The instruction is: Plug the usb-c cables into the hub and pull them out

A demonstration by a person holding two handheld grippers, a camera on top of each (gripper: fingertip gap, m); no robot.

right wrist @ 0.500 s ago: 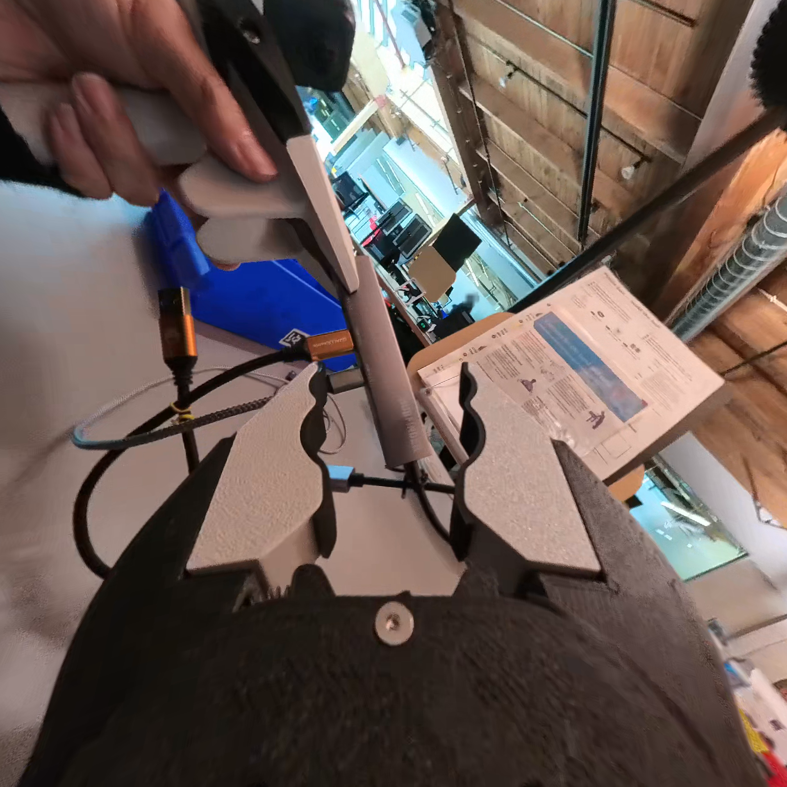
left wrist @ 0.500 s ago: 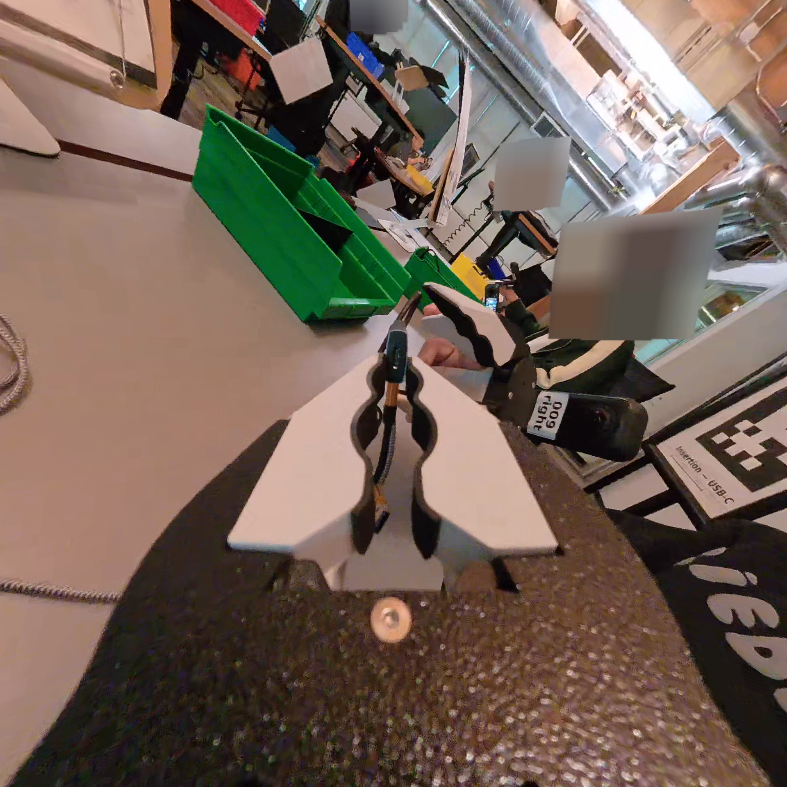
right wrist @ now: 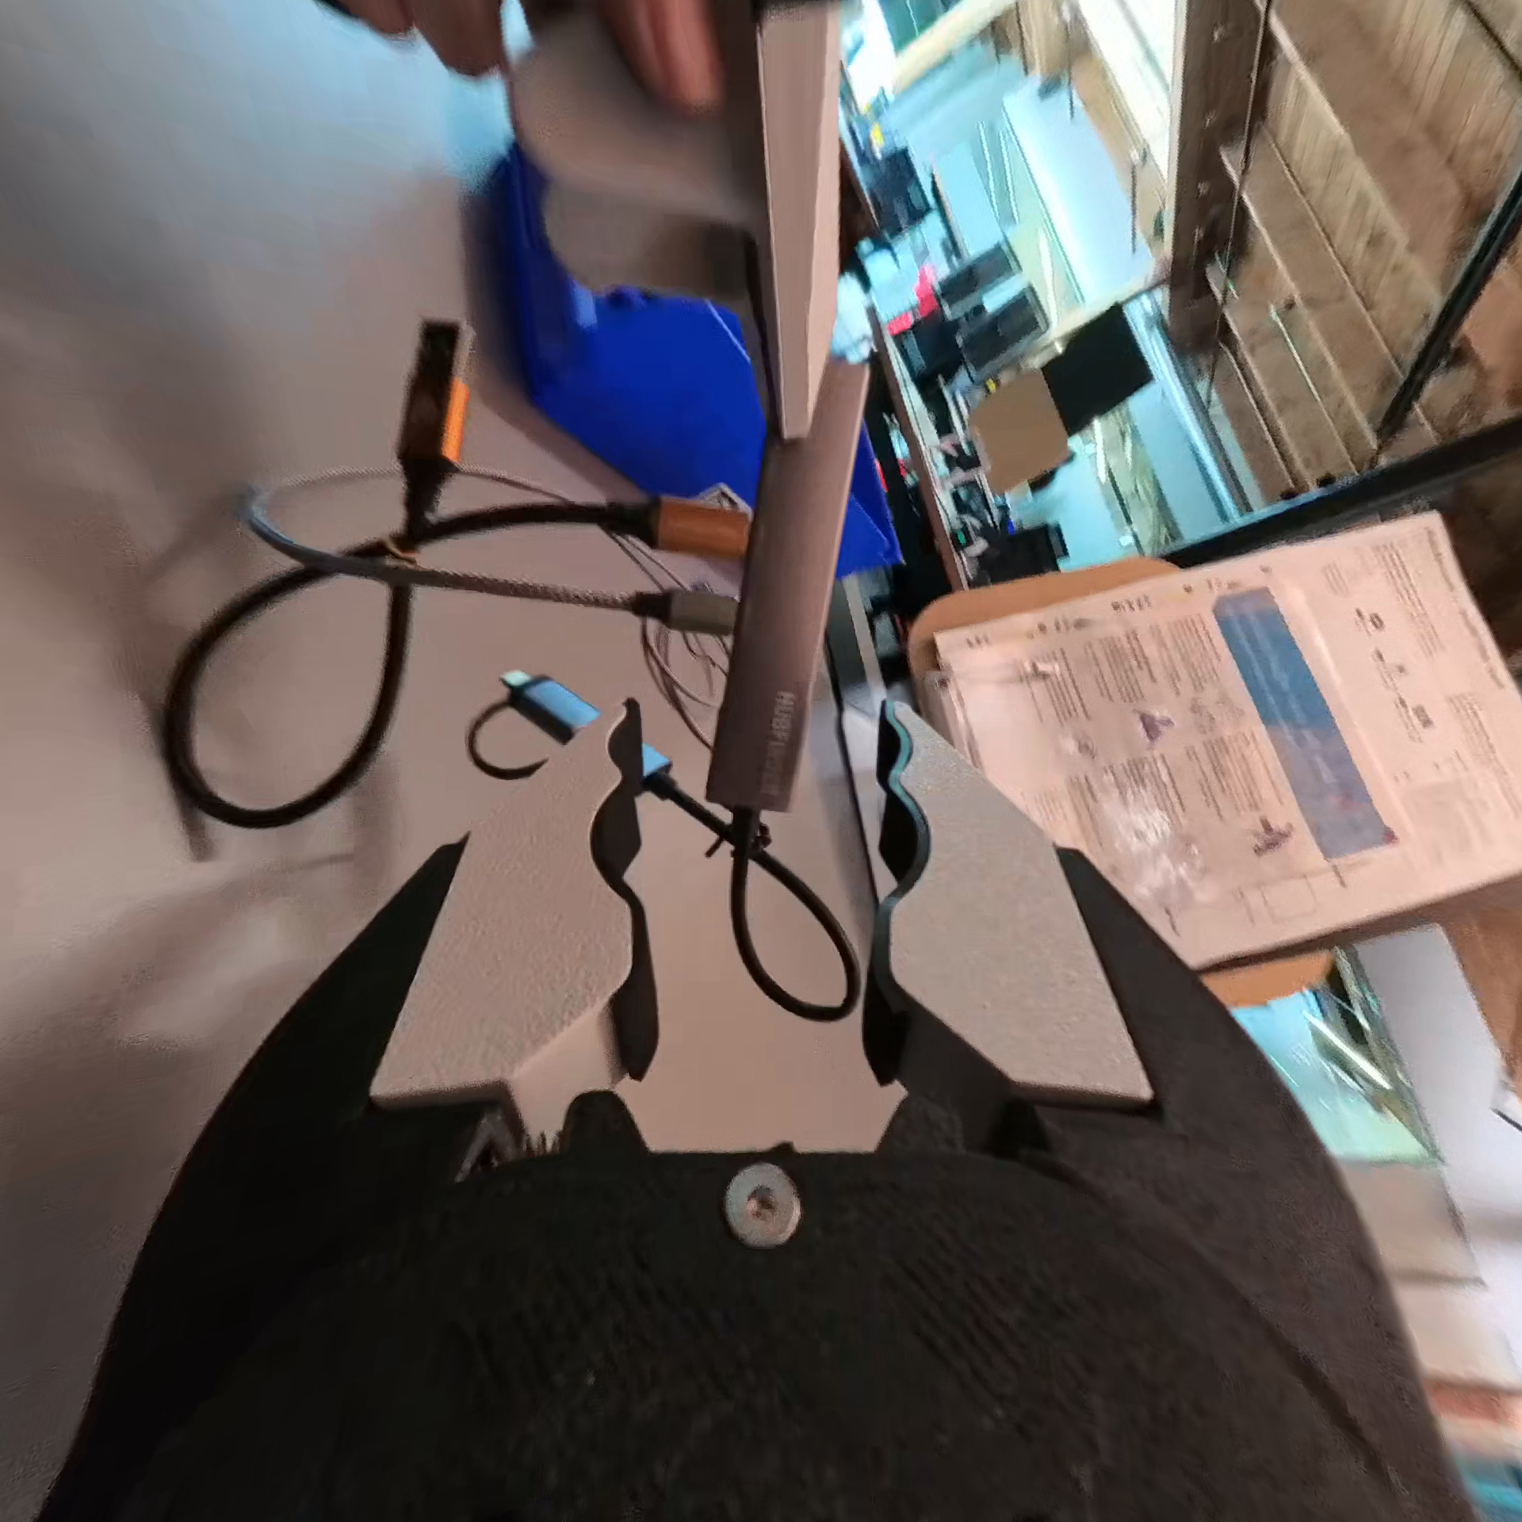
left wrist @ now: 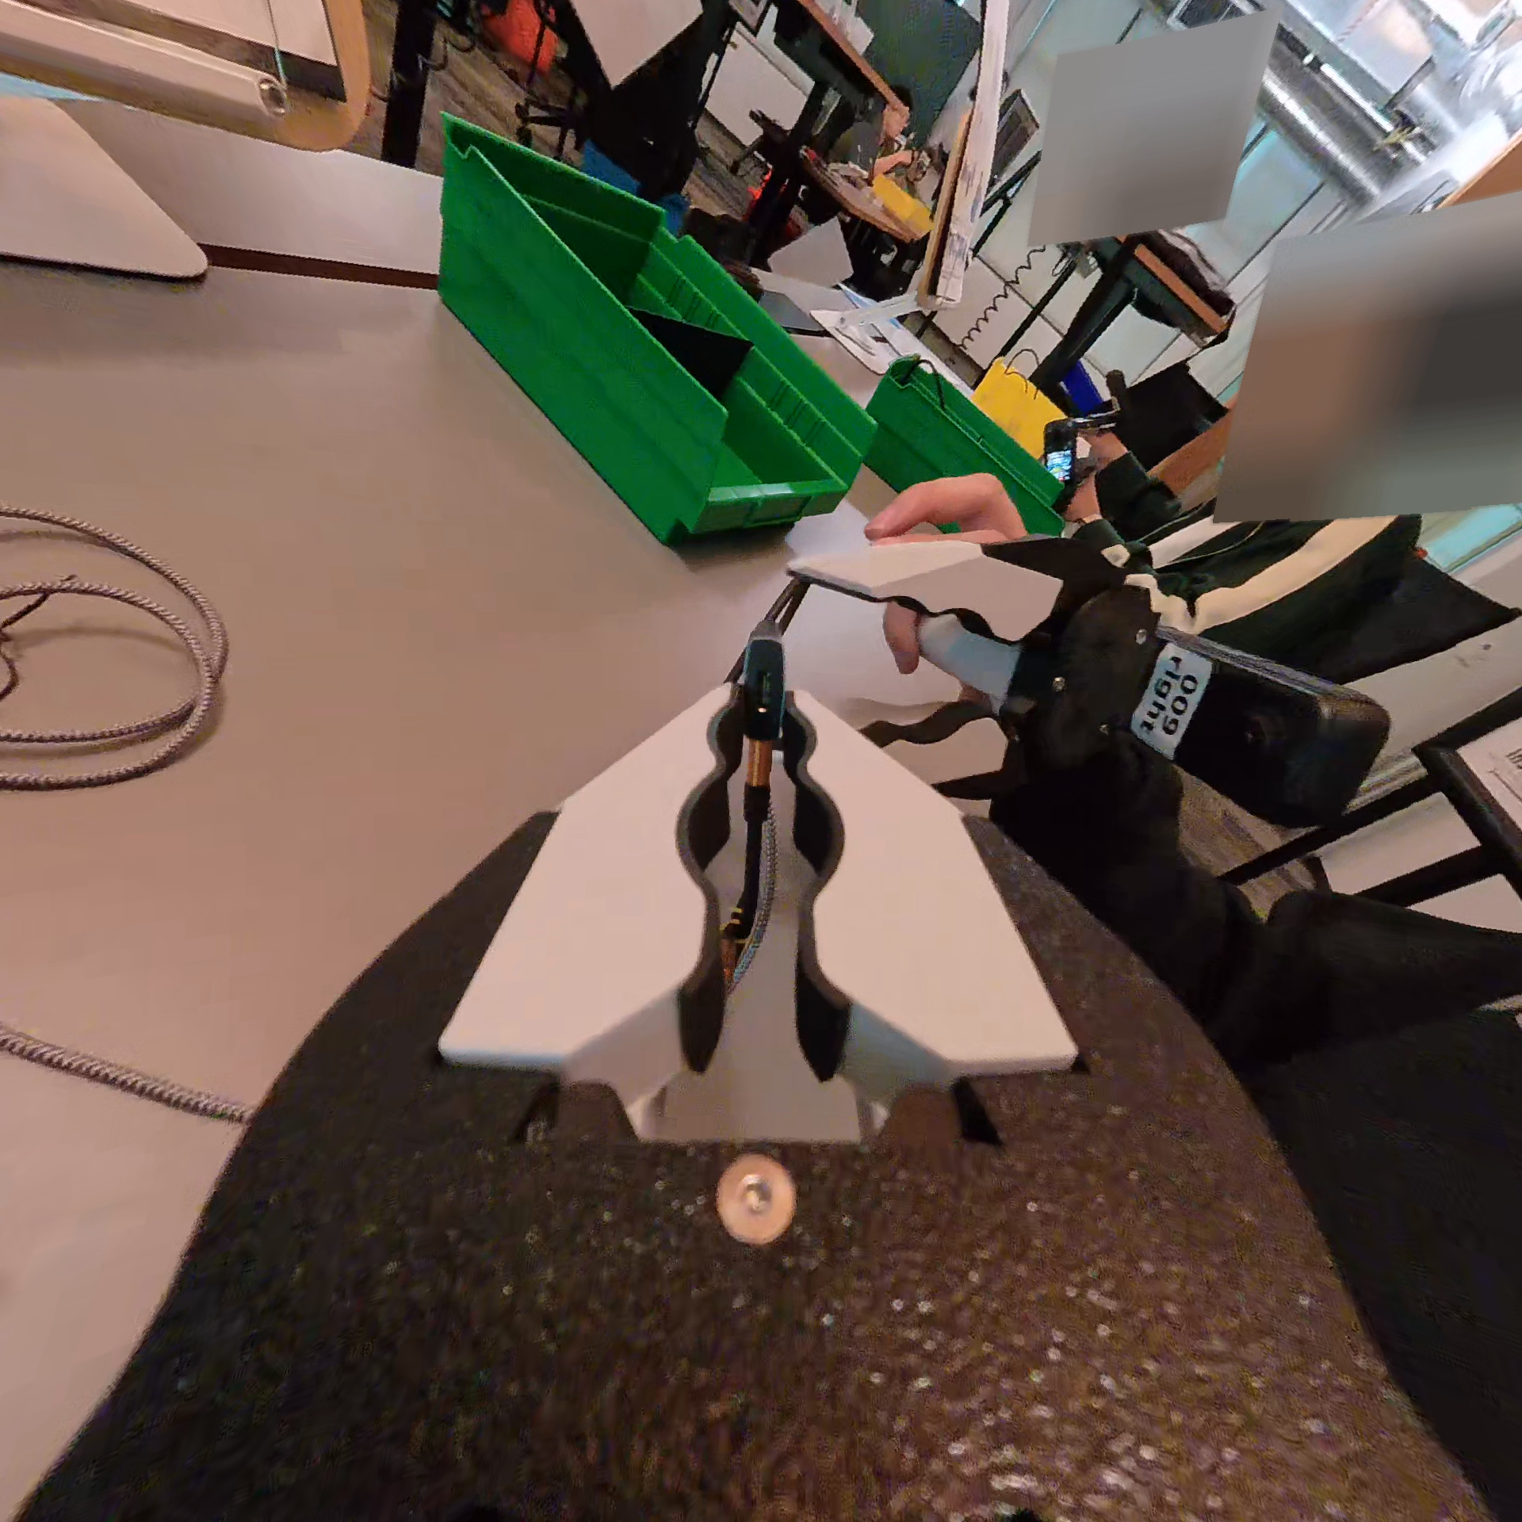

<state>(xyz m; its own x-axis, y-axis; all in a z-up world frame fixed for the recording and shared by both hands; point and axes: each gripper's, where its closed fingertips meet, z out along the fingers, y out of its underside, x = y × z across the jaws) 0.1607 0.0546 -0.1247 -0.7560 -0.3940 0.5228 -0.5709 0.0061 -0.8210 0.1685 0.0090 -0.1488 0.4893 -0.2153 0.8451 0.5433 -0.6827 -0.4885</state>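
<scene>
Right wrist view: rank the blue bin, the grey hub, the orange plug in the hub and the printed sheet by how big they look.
1. Printed sheet
2. Blue bin, partly hidden
3. Grey hub, long but thin
4. Orange plug

Sheet over bin is unsure: the sheet may simply be nearer.

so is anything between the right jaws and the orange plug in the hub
Only the grey plug, seated in the hub nearer the open right gripper than the orange plug; otherwise nothing visible.
</scene>
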